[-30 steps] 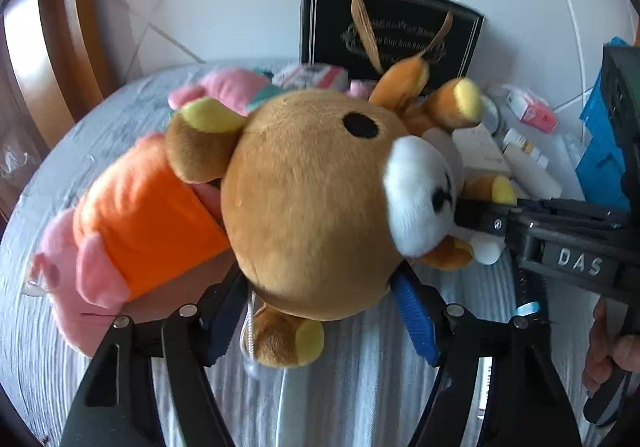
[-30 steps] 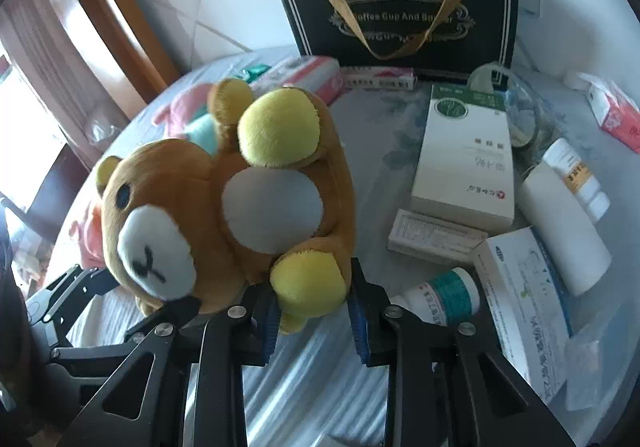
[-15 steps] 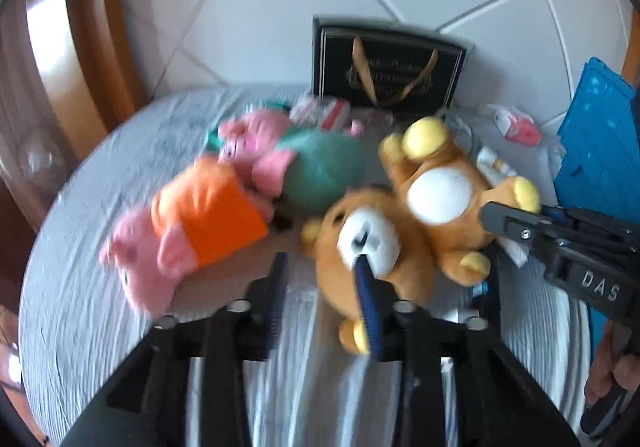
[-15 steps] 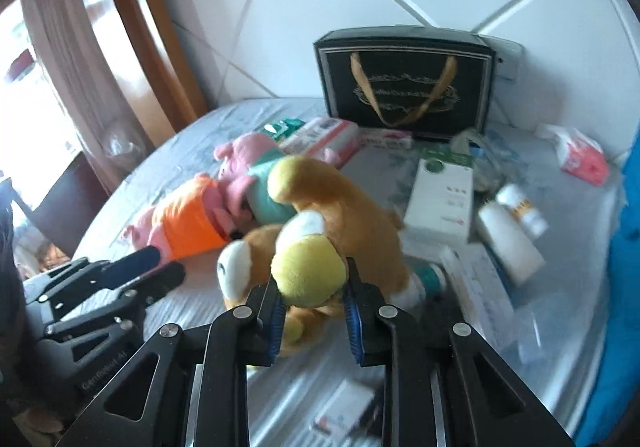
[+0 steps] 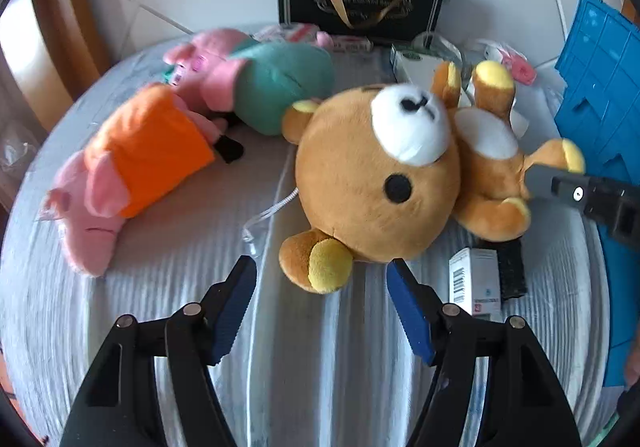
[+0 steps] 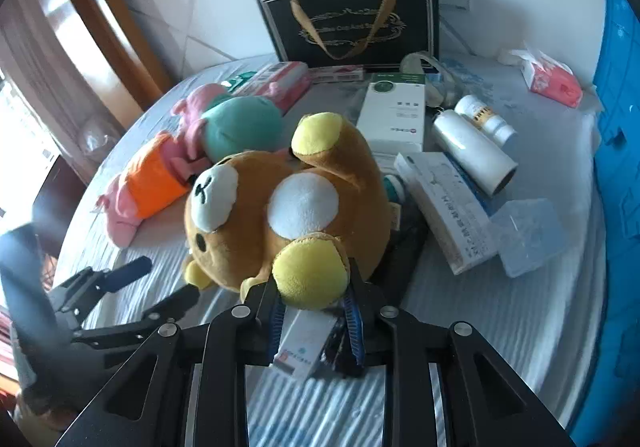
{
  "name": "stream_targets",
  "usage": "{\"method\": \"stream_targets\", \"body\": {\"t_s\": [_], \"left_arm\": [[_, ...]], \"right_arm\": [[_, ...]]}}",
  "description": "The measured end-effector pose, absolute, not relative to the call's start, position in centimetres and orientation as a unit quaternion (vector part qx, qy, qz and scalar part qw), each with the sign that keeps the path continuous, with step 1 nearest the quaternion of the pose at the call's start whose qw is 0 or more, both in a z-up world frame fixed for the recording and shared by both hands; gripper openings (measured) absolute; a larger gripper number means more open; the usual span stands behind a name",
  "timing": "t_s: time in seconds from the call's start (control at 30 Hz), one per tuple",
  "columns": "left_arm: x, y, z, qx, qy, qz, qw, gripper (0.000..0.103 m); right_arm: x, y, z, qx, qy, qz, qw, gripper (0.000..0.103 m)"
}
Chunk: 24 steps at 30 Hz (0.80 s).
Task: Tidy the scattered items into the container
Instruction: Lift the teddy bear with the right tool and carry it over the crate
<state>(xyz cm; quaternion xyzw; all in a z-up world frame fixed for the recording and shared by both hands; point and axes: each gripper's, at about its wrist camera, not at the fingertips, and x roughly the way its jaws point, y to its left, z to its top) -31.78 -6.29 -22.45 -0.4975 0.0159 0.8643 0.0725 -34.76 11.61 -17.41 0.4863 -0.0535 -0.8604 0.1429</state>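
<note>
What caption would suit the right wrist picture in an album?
Right gripper clamps the brown bear's yellow foot above a cluttered bedspread.

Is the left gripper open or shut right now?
Open. In the left wrist view the left gripper has its jaws spread wide with bare tablecloth between them, just short of the brown bear, not touching it.

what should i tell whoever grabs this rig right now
Right tongs: shut on the brown bear's yellow foot.
Left tongs: open, holding nothing, just short of the bear's head.
The bear's head rests on the grey cloth. The two pink pig plushies, medicine boxes and bottles lie scattered on the table. The blue crate is at the right edge.
Done: nothing visibly put away.
Left: move the bear, then everything else, into the container.
</note>
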Motion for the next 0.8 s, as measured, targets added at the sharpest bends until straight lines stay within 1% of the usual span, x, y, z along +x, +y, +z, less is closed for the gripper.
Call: {"method": "stream_targets", "body": {"t_s": [0.1,0.13,0.2,0.33,0.4,0.47,0.5,0.53,0.6,0.77,0.8], "left_arm": [[-32.6,-6.6,-23.3,-0.495,0.008,0.864,0.09,0.066],[-32.9,-6.6,-23.5,-0.494,0.004,0.863,0.101,0.065],[-33.2,-6.6,-23.7,-0.494,-0.002,0.861,0.123,0.048],[-32.4,-6.0,-24.2,-0.503,0.02,0.853,0.135,0.048],[-32.4,-6.3,-24.3,-0.5,0.012,0.856,0.13,0.038],[-32.7,-6.5,-24.7,-0.516,-0.004,0.846,0.132,0.038],[-32.7,-6.4,-24.8,-0.52,0.0,0.844,0.134,0.033],[-32.4,-6.0,-24.9,-0.518,0.014,0.845,0.132,0.032],[-32.3,-5.8,-24.8,-0.512,0.023,0.85,0.124,0.025],[-31.0,-6.2,-22.1,-0.472,0.011,0.876,0.1,0.018],[-30.7,-6.2,-21.5,-0.464,0.017,0.88,0.099,0.0]], "right_arm": [[-35.9,11.9,-17.8,0.489,-0.059,-0.859,0.137,0.027],[-36.3,12.1,-18.0,0.49,-0.06,-0.859,0.136,0.027],[-36.7,12.2,-18.2,0.49,-0.063,-0.859,0.134,0.027],[-37.5,12.4,-18.2,0.487,-0.073,-0.86,0.131,0.027],[-37.6,12.2,-18.2,0.487,-0.07,-0.861,0.13,0.027],[-37.5,12.0,-18.2,0.487,-0.067,-0.861,0.13,0.027],[-37.3,12.0,-18.2,0.488,-0.067,-0.861,0.128,0.027],[-37.2,12.0,-18.3,0.49,-0.066,-0.86,0.128,0.027],[-36.8,11.8,-18.3,0.49,-0.059,-0.86,0.13,0.027],[-34.8,11.4,-16.8,0.456,-0.042,-0.877,0.142,0.025],[-34.3,11.2,-16.2,0.445,-0.038,-0.883,0.145,0.025]]}}
